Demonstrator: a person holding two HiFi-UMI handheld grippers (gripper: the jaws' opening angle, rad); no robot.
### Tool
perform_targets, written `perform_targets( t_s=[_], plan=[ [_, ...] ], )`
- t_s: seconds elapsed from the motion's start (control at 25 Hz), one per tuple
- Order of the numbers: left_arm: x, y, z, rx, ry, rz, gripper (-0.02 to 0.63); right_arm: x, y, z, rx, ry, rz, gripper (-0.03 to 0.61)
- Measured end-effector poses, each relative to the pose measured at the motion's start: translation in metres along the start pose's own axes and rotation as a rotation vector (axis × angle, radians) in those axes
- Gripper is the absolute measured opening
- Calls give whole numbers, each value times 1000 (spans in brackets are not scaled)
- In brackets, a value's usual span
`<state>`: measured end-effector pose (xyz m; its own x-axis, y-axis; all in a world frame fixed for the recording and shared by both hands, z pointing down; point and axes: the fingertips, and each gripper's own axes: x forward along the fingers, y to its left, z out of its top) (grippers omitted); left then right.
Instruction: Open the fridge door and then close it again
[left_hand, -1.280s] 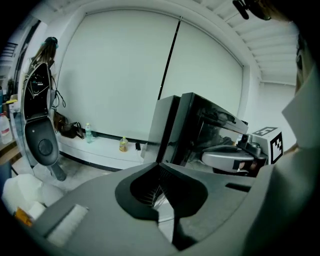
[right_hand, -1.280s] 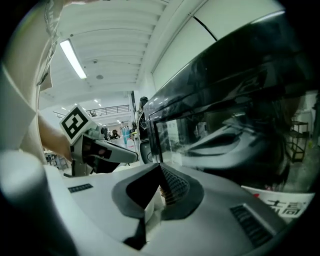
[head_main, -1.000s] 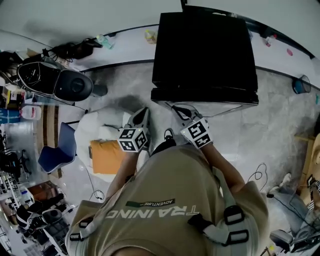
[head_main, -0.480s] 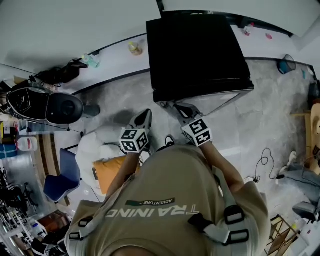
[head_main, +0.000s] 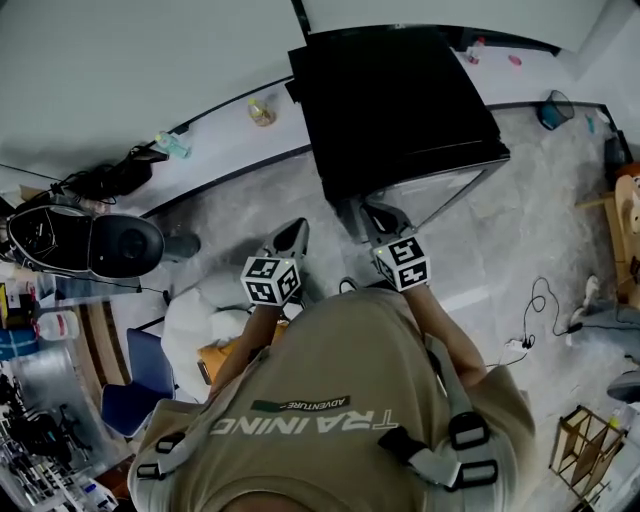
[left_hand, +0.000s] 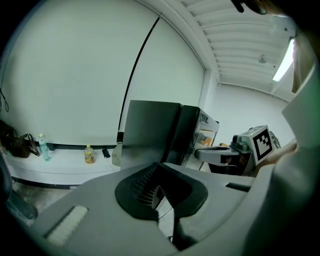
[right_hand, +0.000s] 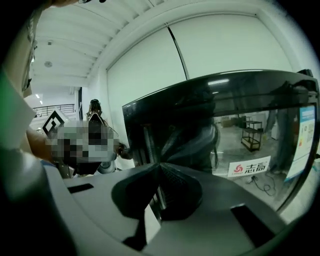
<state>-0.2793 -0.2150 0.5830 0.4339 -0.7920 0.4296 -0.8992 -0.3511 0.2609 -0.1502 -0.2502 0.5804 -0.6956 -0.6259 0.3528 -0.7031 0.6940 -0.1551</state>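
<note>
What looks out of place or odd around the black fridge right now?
The fridge door stands ajar, swung out at an angle from the black fridge, with the right gripper at its edge. That fits the task. A yellow bottle stands by the wall; nothing looks spilled or damaged.

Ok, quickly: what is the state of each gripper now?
Left gripper: closed, empty.
Right gripper: closed on the fridge door edge.

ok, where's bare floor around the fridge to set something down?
Grey marble floor right of the black fridge, up to the white cable, is bare. So is the strip between the fridge and the black round machine. Lower left is crowded: white bag, blue chair.
</note>
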Motion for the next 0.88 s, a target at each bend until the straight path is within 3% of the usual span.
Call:
perform_targets(
  t_s=[0.16,0.56,0.76,0.88],
  plan=[
    [-1,6,-11,0,23,-27,2,-3,7,-5,-9,7,-38,-5],
    [5,-5,-23,-3,46,-61,0,-22,18,-11,-114,59,-12,-5],
    [5,-17,-9,128,35,-24,2,-37,14,12,-172,6,-1,-5],
    [2,-25,9,128,-7,-24,0,-46,13,37,-209,-44,13,-5]
  ],
)
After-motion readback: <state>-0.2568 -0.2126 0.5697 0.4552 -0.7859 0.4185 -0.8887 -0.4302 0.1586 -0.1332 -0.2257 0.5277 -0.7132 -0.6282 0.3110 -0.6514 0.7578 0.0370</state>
